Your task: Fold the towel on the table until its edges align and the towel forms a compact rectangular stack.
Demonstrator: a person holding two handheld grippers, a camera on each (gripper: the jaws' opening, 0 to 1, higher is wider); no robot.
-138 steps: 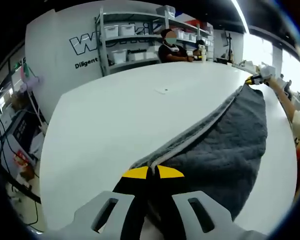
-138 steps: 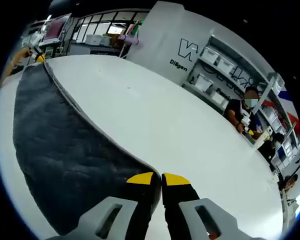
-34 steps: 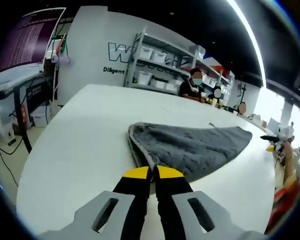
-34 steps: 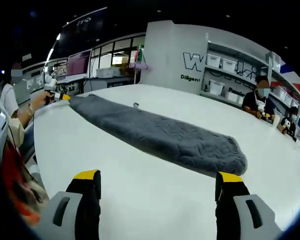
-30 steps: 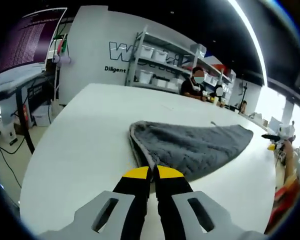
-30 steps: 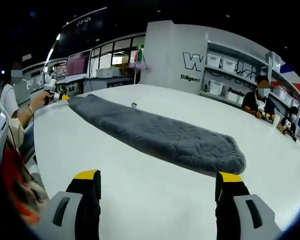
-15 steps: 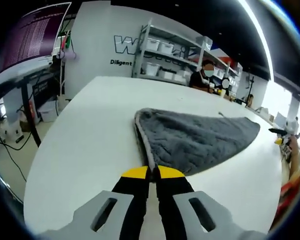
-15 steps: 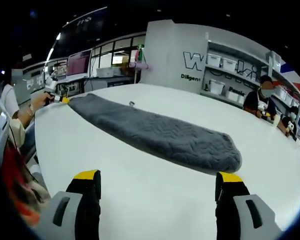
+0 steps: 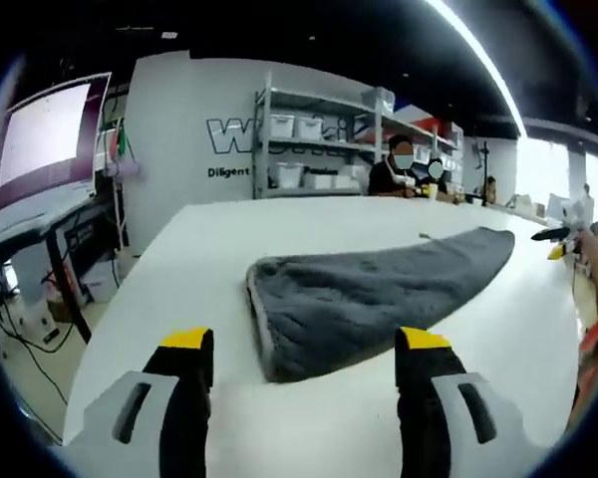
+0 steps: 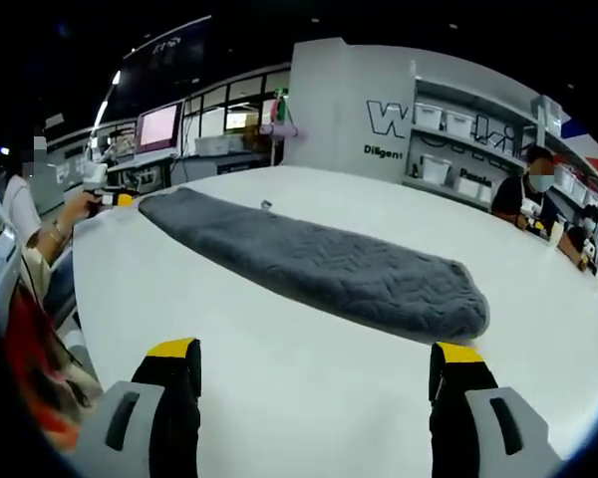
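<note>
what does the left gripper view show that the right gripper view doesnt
Left gripper view: the towel's pale edge trim along its near folded end, a large lit monitor on the left, and the open left gripper.

Right gripper view: a person's hand by the towel's far end, a pink-lit screen at the back, and the open right gripper.

Both: the grey towel lying flat as a long folded strip on the white table, free of both grippers, plus the shelves with bins and people seated behind.
</note>
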